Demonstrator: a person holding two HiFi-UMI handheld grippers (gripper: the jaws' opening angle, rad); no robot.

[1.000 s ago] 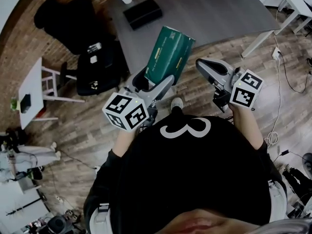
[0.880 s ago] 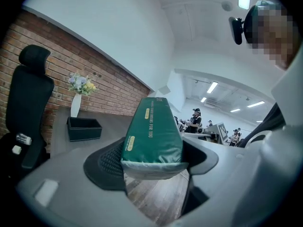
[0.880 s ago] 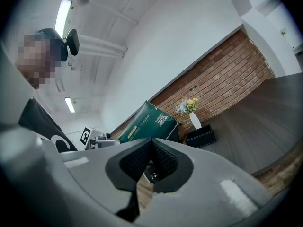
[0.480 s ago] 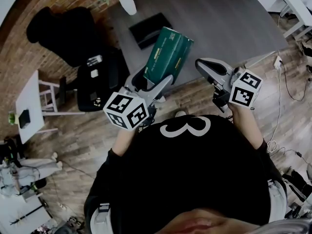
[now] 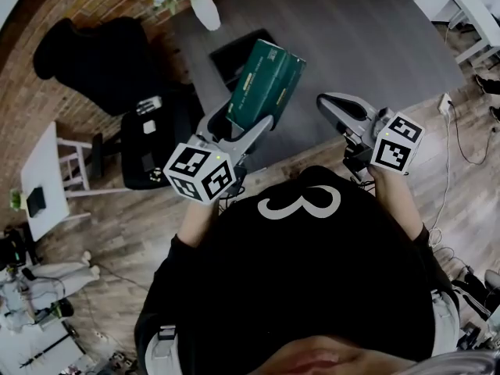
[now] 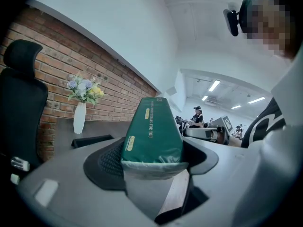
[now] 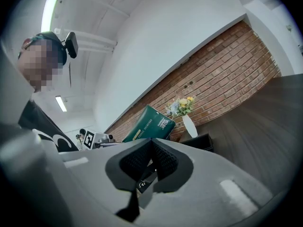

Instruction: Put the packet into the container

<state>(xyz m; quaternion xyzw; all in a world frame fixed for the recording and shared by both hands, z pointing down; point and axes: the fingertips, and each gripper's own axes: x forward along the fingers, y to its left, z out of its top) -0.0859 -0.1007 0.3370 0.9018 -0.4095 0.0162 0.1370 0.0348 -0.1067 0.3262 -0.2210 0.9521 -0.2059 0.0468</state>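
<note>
A dark green packet [image 5: 264, 83] stands upright between the jaws of my left gripper [image 5: 246, 117], which is shut on its lower end. In the left gripper view the packet [image 6: 154, 129] fills the gap of the left gripper [image 6: 154, 157], its clear-wrapped end nearest the camera. A low black container [image 5: 232, 53] lies on the grey table [image 5: 359, 37], partly hidden behind the packet, which hangs in the air before it. My right gripper [image 5: 328, 104] is held to the right with its jaws together and nothing in them, as the right gripper view shows [image 7: 151, 144].
A white vase of flowers [image 5: 205, 6] stands on the table just beyond the container [image 6: 92, 140]. A black office chair [image 5: 94, 45] and a black bag [image 5: 152, 127] sit at the table's left. A small white table [image 5: 47, 170] is farther left.
The person has stepped toward the grey table. The left gripper with the packet has come up to the container, which the packet now partly covers. The right gripper stays shut.
</note>
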